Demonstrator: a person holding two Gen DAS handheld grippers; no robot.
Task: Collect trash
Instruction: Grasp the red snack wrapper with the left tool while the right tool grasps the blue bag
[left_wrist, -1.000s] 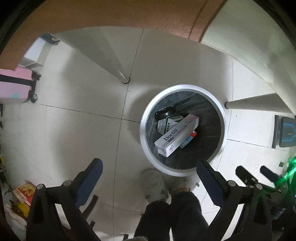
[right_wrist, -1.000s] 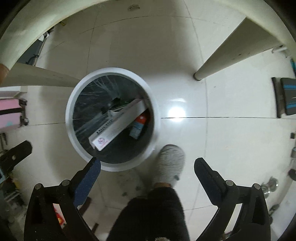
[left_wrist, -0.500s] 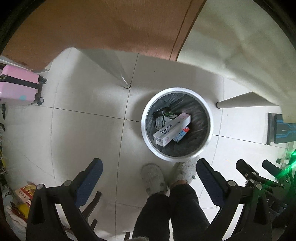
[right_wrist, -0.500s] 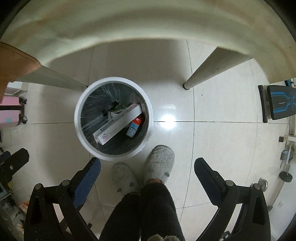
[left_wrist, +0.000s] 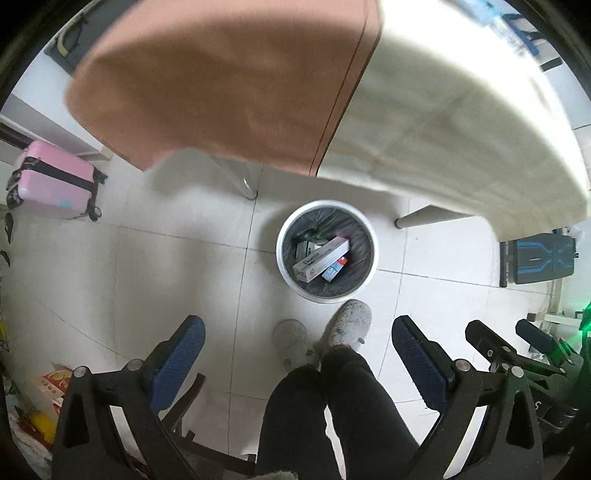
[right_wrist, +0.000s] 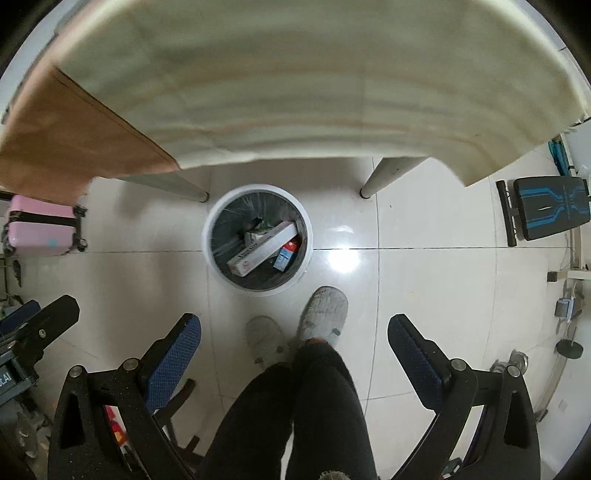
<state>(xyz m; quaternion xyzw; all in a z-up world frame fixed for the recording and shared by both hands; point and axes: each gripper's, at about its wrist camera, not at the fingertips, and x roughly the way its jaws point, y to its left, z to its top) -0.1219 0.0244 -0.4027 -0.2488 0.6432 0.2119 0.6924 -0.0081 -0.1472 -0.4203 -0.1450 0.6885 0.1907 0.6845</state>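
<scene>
Both grippers, left gripper and right gripper, hang wide-jawed and empty above the floor. White bin at 12 o'clock, under the table edge, holds a long carton and smaller boxes. Judged between drops: next move calls for finding more trash.

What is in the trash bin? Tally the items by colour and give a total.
Long white box: 1
Green-and-white box: 1
Blue-and-red box: 1
Total: 3 in the bin; a dark shape behind them is too unclear to count.
</scene>
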